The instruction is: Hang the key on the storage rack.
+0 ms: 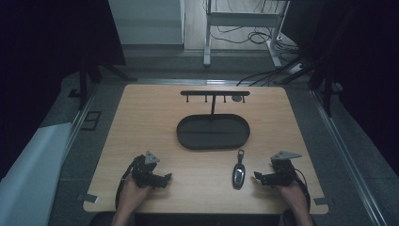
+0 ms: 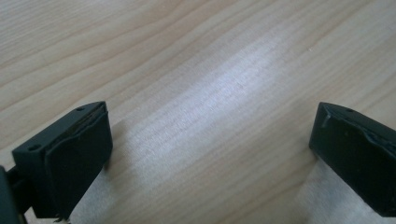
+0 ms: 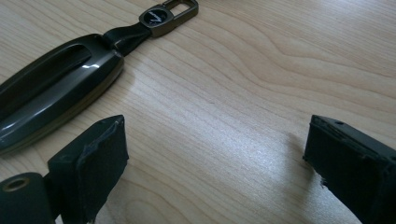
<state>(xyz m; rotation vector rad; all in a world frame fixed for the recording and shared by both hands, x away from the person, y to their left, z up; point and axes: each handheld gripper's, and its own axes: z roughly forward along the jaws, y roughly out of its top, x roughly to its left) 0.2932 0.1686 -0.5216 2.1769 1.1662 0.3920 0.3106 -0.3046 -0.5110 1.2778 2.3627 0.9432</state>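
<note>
**Count of the things on the table**

There is one wooden table [image 1: 141,122]. On it lies one key fob [image 1: 239,172] with one metal clip [image 3: 169,14] at its end. There is one dark oval tray [image 1: 212,132], and one rack [image 1: 214,93] stands behind it, with four small hooks under its bar. Two grippers are there, one left gripper [image 1: 165,179] and one right gripper [image 1: 258,178]; each has two black jaws. Two hands hold them.

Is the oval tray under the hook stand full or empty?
Empty: the high view shows the tray with bare dark floor; the key fob lies outside on the table.
</note>
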